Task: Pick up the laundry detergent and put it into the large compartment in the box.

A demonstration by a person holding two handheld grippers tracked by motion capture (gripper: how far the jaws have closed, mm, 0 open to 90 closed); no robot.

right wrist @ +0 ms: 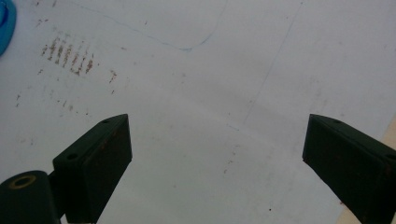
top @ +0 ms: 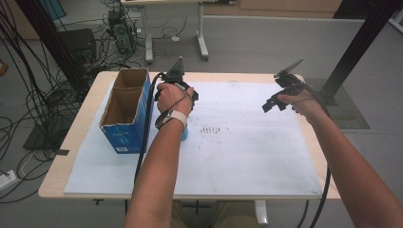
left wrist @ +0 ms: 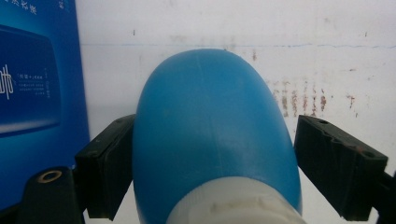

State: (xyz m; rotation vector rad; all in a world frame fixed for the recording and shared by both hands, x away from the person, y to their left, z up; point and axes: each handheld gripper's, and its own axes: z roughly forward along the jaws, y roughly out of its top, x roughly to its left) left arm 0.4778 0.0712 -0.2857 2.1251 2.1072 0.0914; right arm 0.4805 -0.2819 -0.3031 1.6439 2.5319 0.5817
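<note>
We are watching the left gripper [left wrist: 205, 154] straddling a rounded blue plastic bottle with a white cap end [left wrist: 212, 135], and in the left gripper view the bottle is lying between the two black jaws with its white end toward the camera. The left jaw is pressing against the bottle's side; the right jaw is standing slightly off it, with a sliver of white surface showing between. So we are calling this gripper partly open around the bottle, not yet clamped on it.

From the high view, the bottle [top: 185, 134] is peeking out just below the person's left hand [top: 173, 97], resting on the white sheet covering the wooden table [top: 247, 156], just beside the open blue cardboard box with brown inner walls [top: 124, 114]. The box is standing upright with its top open, and we are seeing nothing inside it from here.

Over on the other side, the right gripper [right wrist: 215, 158] is hanging above bare sheet, jaws spread wide and holding nothing; in the high view it [top: 275, 102] is hovering well apart from the bottle.

Our reading of progress: we are judging this an early stage. The approach to the bottle is made, but the grasp is unfinished, and closing, lifting and probably carrying it to the box are all left to do.
</note>
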